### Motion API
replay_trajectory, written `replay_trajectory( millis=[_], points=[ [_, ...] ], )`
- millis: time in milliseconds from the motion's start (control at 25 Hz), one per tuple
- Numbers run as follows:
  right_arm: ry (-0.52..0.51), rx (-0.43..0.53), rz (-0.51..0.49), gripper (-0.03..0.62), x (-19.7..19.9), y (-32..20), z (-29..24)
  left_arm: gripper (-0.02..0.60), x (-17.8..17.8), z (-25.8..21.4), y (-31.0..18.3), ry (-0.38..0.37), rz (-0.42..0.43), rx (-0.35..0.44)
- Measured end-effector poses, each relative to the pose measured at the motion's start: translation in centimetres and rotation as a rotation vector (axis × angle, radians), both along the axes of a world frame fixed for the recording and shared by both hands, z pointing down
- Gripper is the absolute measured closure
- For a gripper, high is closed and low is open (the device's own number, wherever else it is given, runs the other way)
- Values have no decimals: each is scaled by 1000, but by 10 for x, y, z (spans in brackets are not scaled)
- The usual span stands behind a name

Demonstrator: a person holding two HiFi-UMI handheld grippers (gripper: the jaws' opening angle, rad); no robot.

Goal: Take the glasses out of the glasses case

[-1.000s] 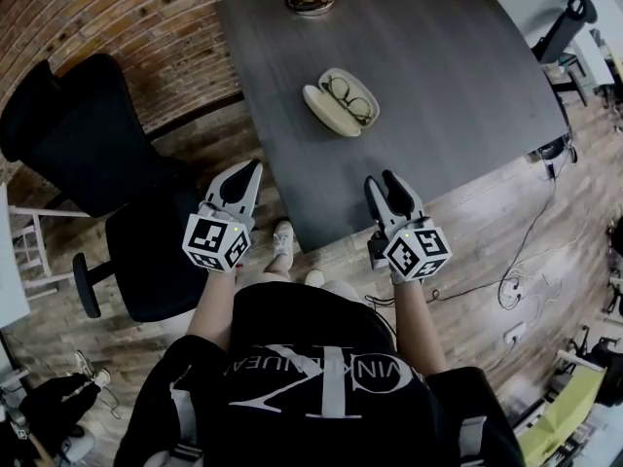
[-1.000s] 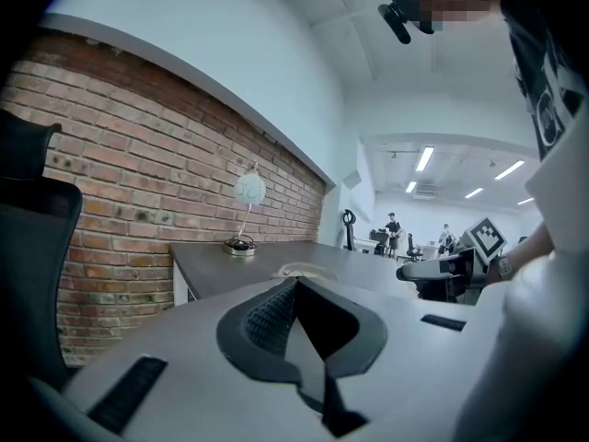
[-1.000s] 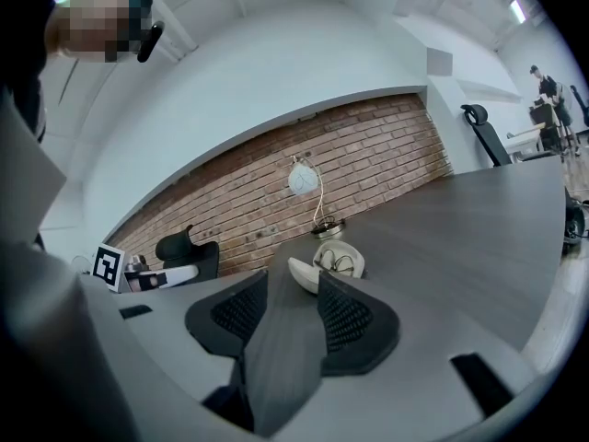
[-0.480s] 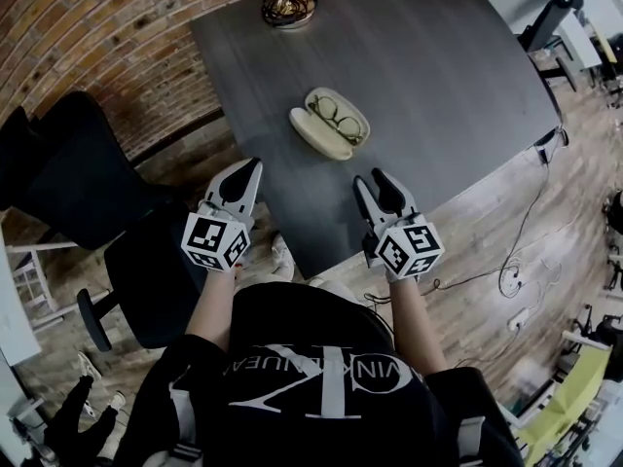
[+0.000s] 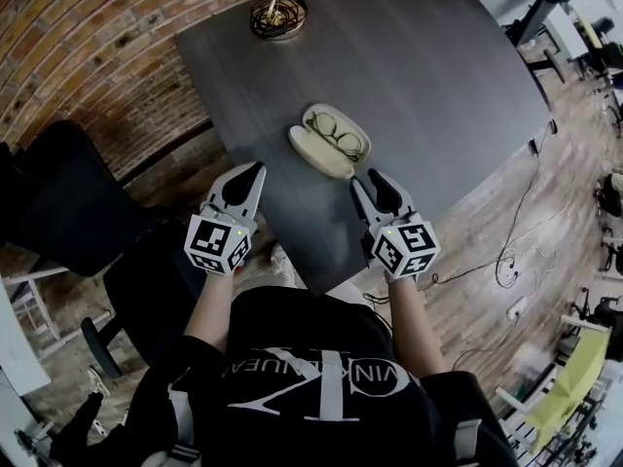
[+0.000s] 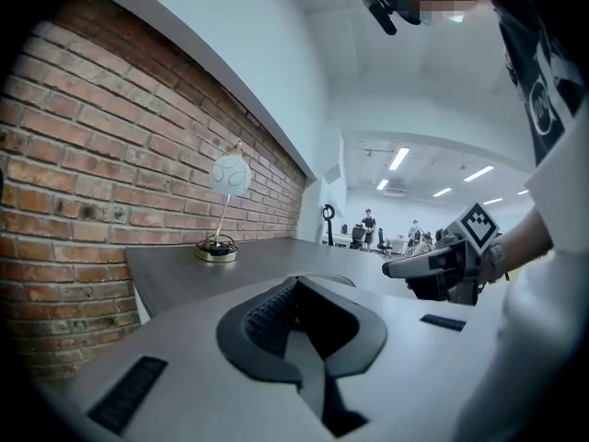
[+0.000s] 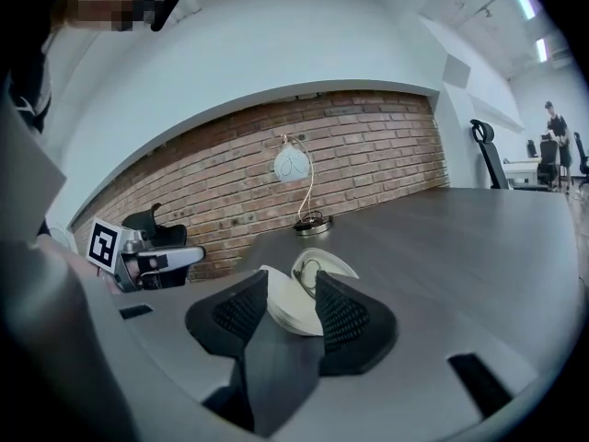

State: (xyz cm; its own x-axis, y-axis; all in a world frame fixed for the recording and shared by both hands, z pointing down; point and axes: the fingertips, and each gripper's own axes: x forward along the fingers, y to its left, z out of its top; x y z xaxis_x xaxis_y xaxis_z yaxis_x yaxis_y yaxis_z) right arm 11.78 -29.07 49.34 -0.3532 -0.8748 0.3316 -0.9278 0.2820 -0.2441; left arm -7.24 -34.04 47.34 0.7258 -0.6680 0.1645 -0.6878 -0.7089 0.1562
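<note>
The glasses case (image 5: 315,151) lay open on the dark table (image 5: 428,76), near the edge closest to the person; the glasses (image 5: 338,134) rested folded in its farther half, and the nearer half showed only a pale lining; a lamp (image 5: 277,15) stood well apart at the far side by the brick wall. The right gripper (image 5: 368,183) hung over the table edge just short of the case, its jaws spread; in the right gripper view the case (image 7: 287,309) showed through the gap between them but lay ahead of the tips, untouched, so the jaws held nothing. The left gripper (image 5: 255,169) was beside the table's corner, farther from the case; its jaws were pressed together at the tips with nothing between them. The task looked barely begun; the case was already open, which spared one step, but the glasses were not yet gripped or lifted. What remained, by my reading, was to close in on the case, pinch the frame, perhaps steady the case with the other gripper, and lift the glasses clear.
</note>
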Motion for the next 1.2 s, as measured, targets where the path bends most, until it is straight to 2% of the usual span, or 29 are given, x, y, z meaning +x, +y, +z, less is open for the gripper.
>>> replay_trajectory(
  millis=[80,240,520,800,1200],
  points=[
    [40,-5,-10,427,-2,-7,1,566,2,3,-5,-12,18,4],
    [120,-29,-50,427,-7,-20,3,566,3,8,-11,17,6,-17],
    [286,-121,-204,439,-23,-57,24,566,12,15,-21,9,-36,-40],
    [352,-232,-328,441,-40,-79,51,566,11,22,-22,6,-104,-65],
    [455,-375,-409,441,-46,-93,80,566,2,27,-21,10,-157,-76]
  ],
)
